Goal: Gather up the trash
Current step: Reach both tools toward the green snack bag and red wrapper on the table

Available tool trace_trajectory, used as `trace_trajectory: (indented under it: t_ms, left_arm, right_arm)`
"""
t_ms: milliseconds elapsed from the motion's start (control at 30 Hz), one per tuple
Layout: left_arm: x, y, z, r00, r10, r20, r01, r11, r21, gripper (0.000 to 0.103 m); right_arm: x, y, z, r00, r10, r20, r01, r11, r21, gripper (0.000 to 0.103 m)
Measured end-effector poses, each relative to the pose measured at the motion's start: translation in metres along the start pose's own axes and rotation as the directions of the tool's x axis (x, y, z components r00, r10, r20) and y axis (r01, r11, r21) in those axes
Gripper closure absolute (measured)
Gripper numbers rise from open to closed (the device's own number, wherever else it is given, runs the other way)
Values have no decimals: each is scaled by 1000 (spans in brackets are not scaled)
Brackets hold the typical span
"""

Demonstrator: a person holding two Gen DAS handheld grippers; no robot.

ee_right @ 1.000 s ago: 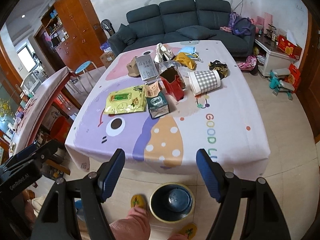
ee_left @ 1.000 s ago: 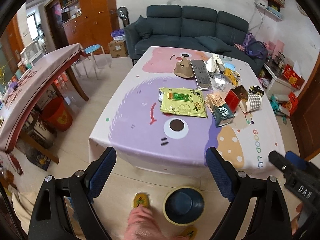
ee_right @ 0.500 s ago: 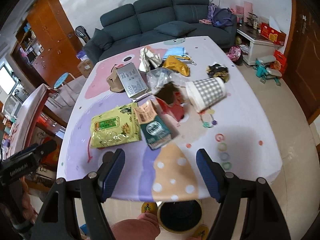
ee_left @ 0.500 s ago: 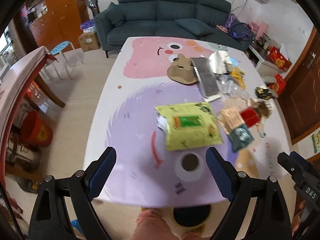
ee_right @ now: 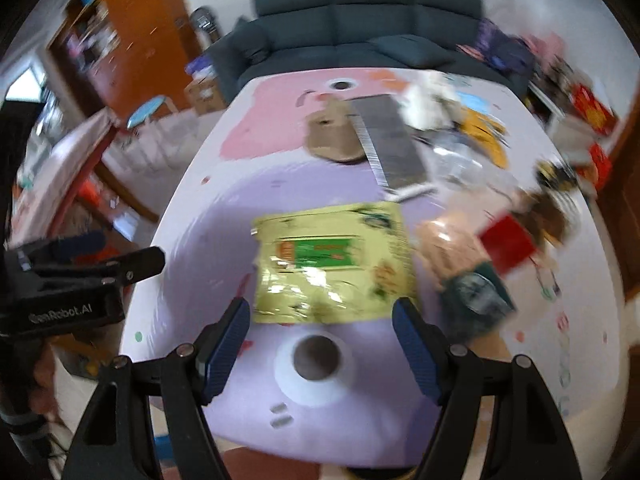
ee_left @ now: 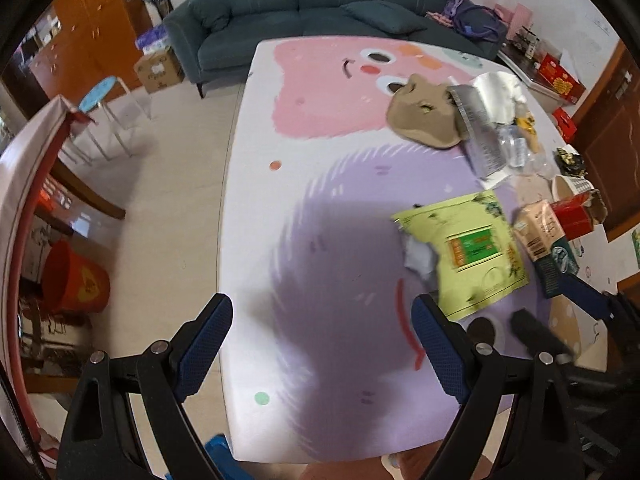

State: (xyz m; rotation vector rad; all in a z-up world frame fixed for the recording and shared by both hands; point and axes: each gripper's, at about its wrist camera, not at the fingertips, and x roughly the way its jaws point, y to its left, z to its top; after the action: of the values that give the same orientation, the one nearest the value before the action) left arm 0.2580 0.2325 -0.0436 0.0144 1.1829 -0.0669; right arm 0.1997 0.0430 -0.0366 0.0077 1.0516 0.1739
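Right wrist view: right hand-held gripper (ee_right: 321,338) wide open, empty, above yellow-green pouch (ee_right: 332,258) on table (ee_right: 208,220).

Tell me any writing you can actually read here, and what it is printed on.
"GenRobot.AI": on the black body of the left gripper, seen from the right wrist view.
Yellow-green packet: its print is too blurred to read.
Silver pouch: its print is too small to read.
Dark green carton: its label is illegible.

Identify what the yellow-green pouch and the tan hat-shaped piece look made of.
Yellow-green pouch: glossy plastic or foil film, judging by bright glare patches and crinkles. Tan hat-shaped piece: matte, probably moulded paper pulp or felt; no shine shows, and blur leaves it open.
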Motion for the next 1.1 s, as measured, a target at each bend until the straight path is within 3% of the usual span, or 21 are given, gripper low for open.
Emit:
trace_trajectory:
  t_ms: [233, 467, 767, 1000, 1033, 1100]
  left_arm:
    - [15, 27, -17, 999, -5, -42, 4, 999, -42, 13]
    - [25, 44, -26, 998, -16, -68, 10, 996, -84, 13]
    - [31, 47, -13, 998, -21, -56, 15, 995, -101, 13]
    - [34, 48, -5, 998, -17, -53, 12, 995, -97, 13]
    - [34, 48, -5, 998, -20, -53, 15, 995, -100, 13]
    - [34, 50, -6, 998, -20, -53, 15, 995, -99, 13]
  right_arm:
    - [29, 52, -6, 996, -75, 47, 84, 966, -242, 29]
    - [45, 75, -27, 975, -189, 117, 221, 880, -420, 29]
    - [73, 78, -35, 928, -332, 167, 372, 819, -437, 29]
    - [82, 80, -28, 886, -387, 254, 462, 772, -437, 29]
    - [82, 80, -27, 881, -396, 259, 472, 769, -431, 30]
    - [82, 76, -22, 880, -400, 255, 473, 780, -409, 51]
